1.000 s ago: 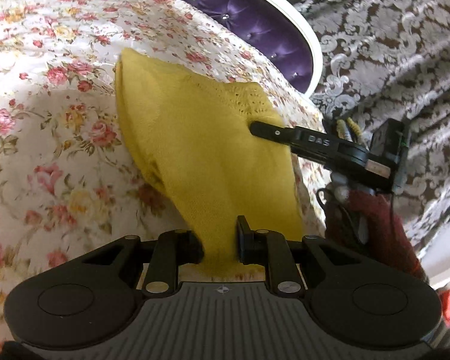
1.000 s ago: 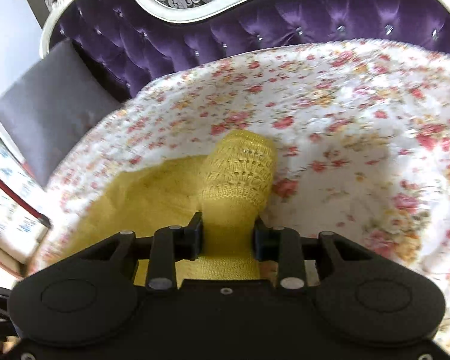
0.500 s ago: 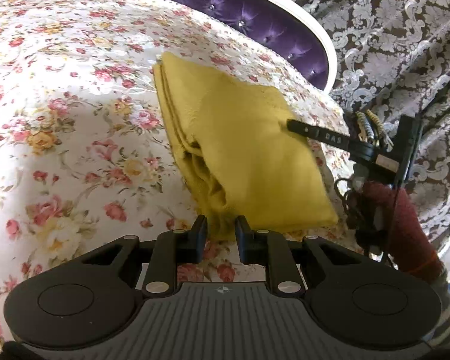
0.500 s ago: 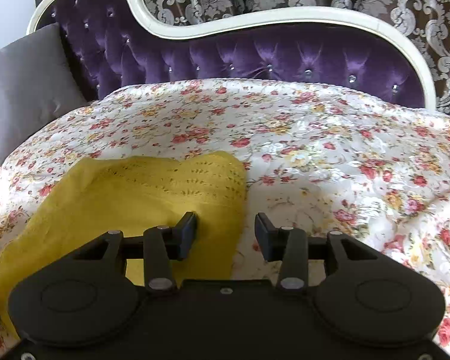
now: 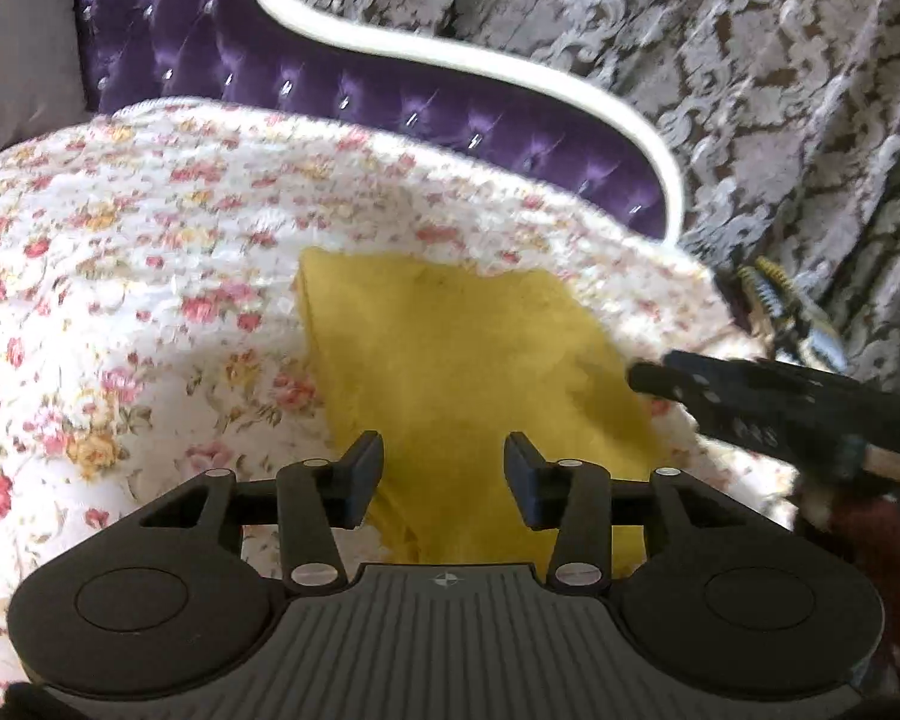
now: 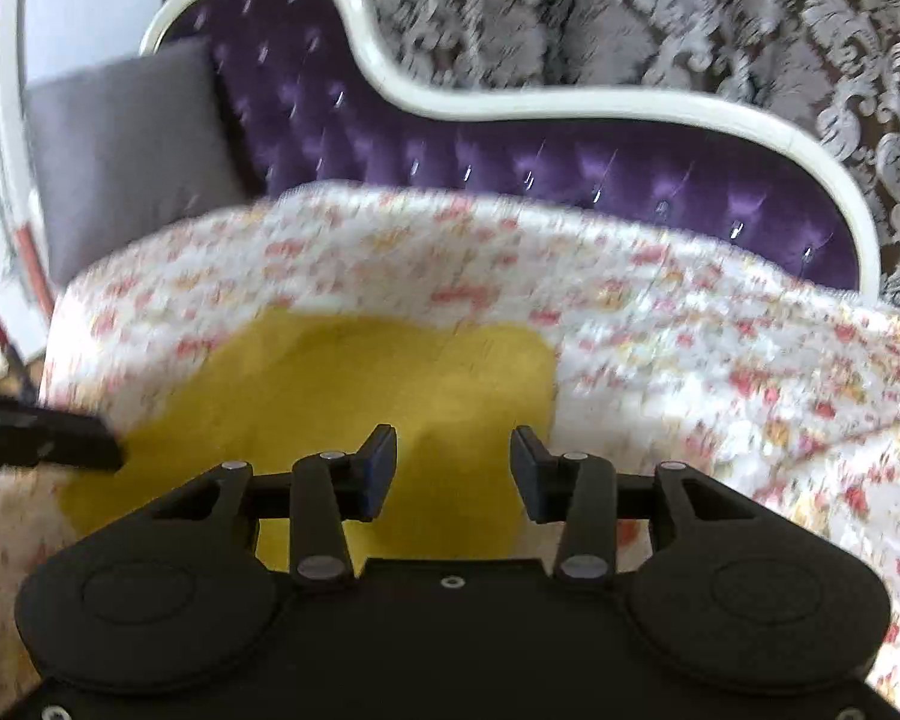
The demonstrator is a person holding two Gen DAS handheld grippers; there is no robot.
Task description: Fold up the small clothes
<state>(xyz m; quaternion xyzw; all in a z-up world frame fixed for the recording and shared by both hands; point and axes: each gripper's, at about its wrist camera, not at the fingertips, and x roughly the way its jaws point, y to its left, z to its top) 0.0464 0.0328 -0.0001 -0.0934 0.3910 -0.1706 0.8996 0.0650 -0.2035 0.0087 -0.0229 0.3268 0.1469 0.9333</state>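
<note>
Yellow garment [image 5: 474, 372] now lying folded flat on the floral cover [image 5: 150, 276], left gripper [image 5: 444, 474] opening, nothing pinched (a second ago it clamped the hem), right gripper [image 6: 453, 471] released too, pulled back

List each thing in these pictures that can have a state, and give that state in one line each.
Yellow garment: folded, lying flat on the floral cover, released.
Left gripper: fingers opening, nothing pinched between them.
Right gripper: fingers apart, gripping nothing.
Floral cover: spread over the sofa seat.
Grey cushion: upright against the sofa back.
</note>
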